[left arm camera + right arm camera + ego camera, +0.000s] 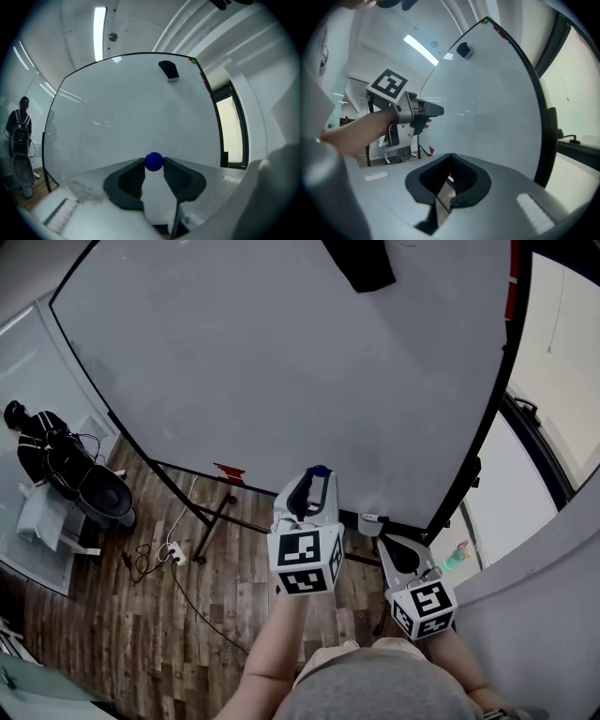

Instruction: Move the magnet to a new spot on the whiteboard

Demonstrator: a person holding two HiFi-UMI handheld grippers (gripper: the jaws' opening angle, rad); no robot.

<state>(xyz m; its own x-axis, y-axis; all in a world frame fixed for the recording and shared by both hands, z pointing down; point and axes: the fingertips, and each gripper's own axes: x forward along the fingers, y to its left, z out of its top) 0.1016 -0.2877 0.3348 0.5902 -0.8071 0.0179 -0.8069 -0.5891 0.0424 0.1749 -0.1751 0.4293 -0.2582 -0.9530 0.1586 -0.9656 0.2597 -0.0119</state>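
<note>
The left hand-held gripper (153, 164) has the blue magnet (153, 161) pinched between its jaw tips, so I'd say the pick-up is done and the carry is in hand. The whiteboard (131, 112) fills the space straight ahead of it, bare but for a dark eraser (168, 70) high up and a little to the right. The right hand-held gripper (450, 157) has its jaws closed on nothing. Next, the magnet likely needs pressing onto bare board before the jaws ease apart.
</note>
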